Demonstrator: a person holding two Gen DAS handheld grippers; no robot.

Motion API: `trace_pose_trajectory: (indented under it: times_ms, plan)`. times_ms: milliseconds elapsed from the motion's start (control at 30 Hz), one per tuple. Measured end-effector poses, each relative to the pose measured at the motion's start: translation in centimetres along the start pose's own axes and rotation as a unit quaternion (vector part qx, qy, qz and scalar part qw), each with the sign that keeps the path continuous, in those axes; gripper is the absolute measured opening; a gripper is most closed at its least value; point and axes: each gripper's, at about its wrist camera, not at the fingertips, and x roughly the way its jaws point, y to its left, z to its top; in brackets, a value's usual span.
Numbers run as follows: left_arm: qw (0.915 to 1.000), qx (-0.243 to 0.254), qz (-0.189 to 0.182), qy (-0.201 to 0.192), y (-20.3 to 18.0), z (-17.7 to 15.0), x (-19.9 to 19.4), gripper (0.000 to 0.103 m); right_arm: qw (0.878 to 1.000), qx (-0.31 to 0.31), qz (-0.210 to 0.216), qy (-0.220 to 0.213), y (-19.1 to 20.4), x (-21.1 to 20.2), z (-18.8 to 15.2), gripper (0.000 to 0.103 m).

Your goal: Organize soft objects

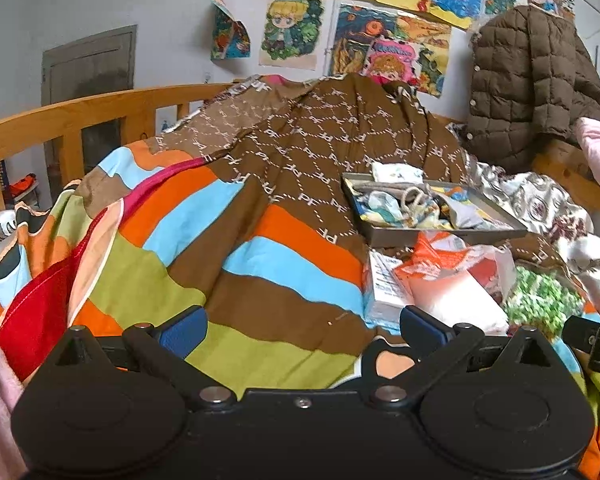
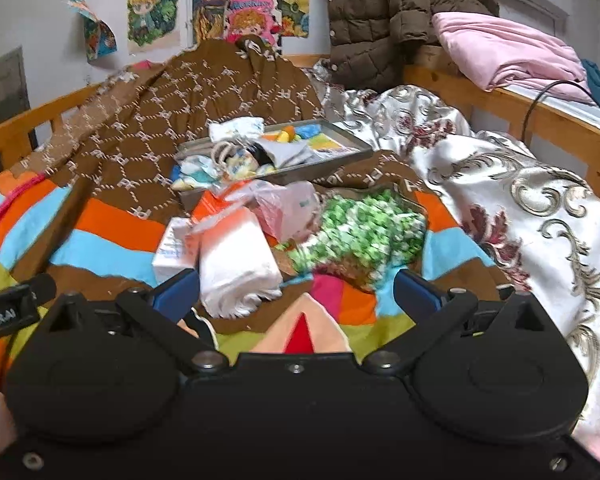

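While both hover above the striped quilt (image 1: 260,264), the left gripper (image 1: 302,330) and right gripper (image 2: 296,294) gape wide, holding nothing. Just ahead lie a white tissue pack (image 2: 236,264) and green-patterned cloth (image 2: 364,236), with a tray (image 2: 332,160) of small soft items beyond.

Tray (image 2: 356,148) on quilt (image 2: 148,120), behind tissue pack (image 2: 240,264); bag (image 2: 364,232) right of pack.
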Motion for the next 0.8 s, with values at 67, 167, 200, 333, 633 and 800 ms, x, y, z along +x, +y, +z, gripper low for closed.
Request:
trace_pose_trajectory:
  times_ms: [67,167,200,333,633,800]
  plan:
    - [1.0000,-0.001,0.006,0.000,0.1,0.0,0.2,0.102,1.000,0.003,0.002,-0.008,0.0,0.4,0.1,0.102]
    - [0.9999,-0.001,0.012,0.000,0.2,-0.1,0.3,0.102,1.000,-0.001,0.000,-0.008,0.1,0.8,0.0,0.102]
    - [0.9999,-0.002,0.012,-0.001,0.2,0.0,0.3,0.102,1.000,-0.003,0.000,-0.010,0.2,0.8,0.0,0.102]
    - [0.9999,-0.004,0.014,-0.009,0.1,0.1,0.7,0.102,1.000,-0.008,-0.004,-0.029,0.5,1.1,-0.1,0.102]
    - [0.9996,0.000,0.024,-0.015,0.0,0.1,1.2,0.102,0.999,-0.020,-0.009,-0.032,0.6,1.7,-0.2,0.102]
    - [0.9996,0.004,0.025,-0.012,0.0,0.0,1.2,0.102,0.999,-0.018,-0.013,-0.031,0.4,1.7,-0.5,0.102]
